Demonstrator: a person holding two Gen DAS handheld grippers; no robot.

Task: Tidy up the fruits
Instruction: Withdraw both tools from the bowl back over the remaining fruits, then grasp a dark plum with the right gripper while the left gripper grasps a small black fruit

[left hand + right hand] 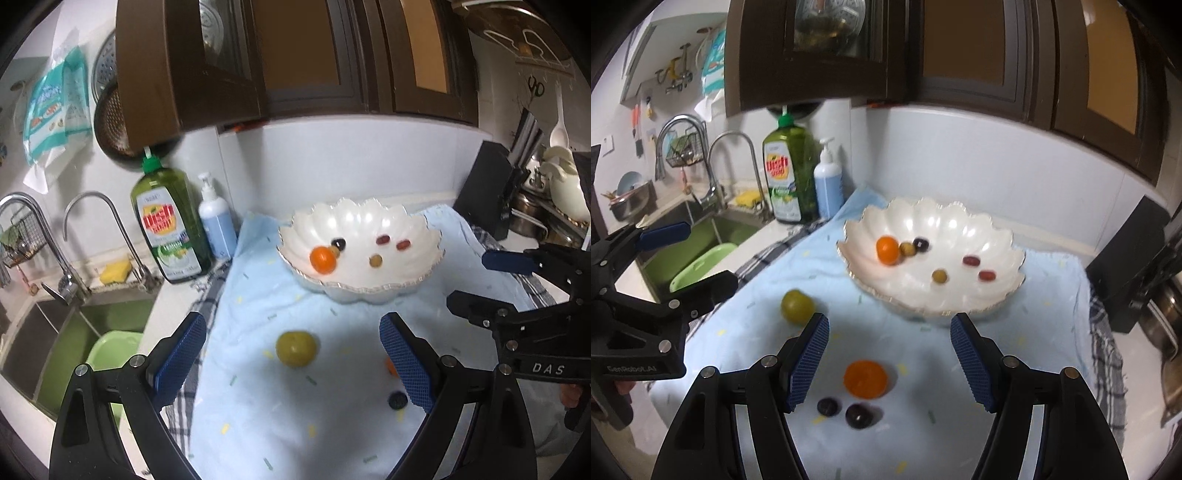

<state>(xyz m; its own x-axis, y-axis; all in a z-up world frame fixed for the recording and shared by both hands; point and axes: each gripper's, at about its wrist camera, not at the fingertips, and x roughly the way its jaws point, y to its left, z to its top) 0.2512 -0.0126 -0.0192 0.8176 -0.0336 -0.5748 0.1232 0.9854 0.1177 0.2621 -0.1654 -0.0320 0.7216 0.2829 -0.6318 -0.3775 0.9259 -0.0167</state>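
Note:
A white scalloped bowl point(417, 236) point(960, 225) stands on a light blue towel point(280, 406) point(923, 435). It holds a small orange fruit point(323, 259) point(887, 250), a dark grape, two red grapes and two green-brown ones. A green plum point(296, 348) point(797, 306) lies on the towel between the fingers of my open, empty left gripper point(293, 356). My open, empty right gripper point(889, 360) hovers over an orange fruit point(865, 379) and two dark grapes point(827, 406) point(859, 415). The right gripper also shows in the left wrist view point(480, 280).
A green dish soap bottle point(168, 225) point(788, 173) and a blue pump bottle point(218, 221) point(828, 181) stand left of the bowl. A sink with a green basin point(114, 350) point(701, 266) lies left. Dark cabinets hang overhead. A black knife block point(487, 184) and pots stand right.

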